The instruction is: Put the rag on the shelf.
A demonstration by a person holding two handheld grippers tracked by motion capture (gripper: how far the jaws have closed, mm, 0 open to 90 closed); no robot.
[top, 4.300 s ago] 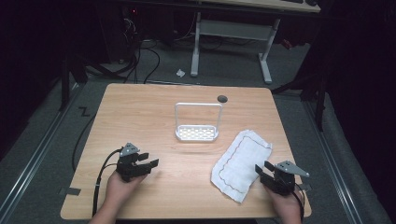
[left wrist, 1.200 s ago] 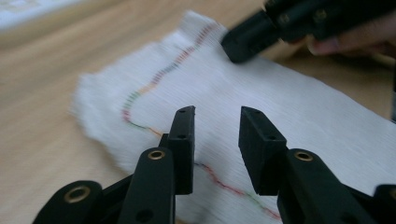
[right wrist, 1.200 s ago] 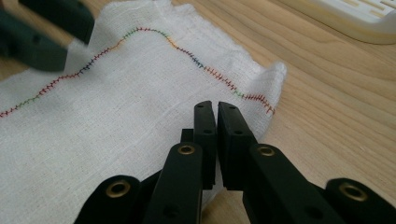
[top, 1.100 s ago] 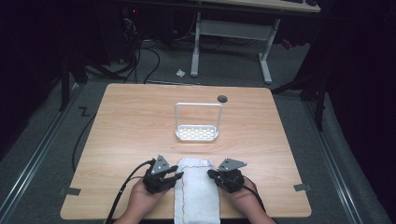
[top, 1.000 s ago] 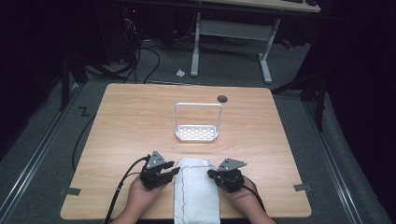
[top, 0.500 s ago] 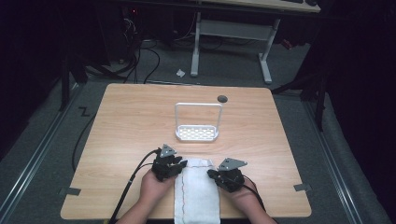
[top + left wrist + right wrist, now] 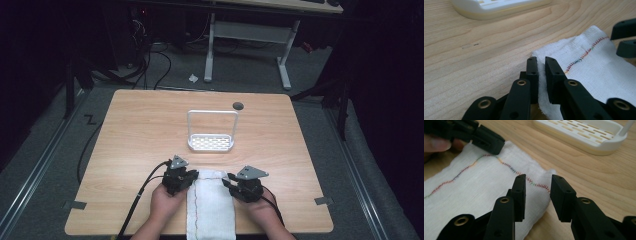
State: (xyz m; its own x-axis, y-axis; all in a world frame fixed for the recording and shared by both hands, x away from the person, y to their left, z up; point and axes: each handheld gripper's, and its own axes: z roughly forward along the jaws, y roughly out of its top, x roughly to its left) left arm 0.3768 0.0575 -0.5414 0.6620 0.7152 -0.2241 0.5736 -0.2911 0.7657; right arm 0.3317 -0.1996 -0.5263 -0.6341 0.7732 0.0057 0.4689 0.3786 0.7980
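Both tongs flank the cloth; left gripper view shows its edge pinched.

The right gripper is seen rising from the bottom of the frame, its two black jaws parted over the near corner of a white cloth with multicoloured stitching. The left gripper is met at the upper left, touching the cloth. A white slotted tray is placed at the upper right on the wooden table.

One folded white cloth, one white rack, two grippers
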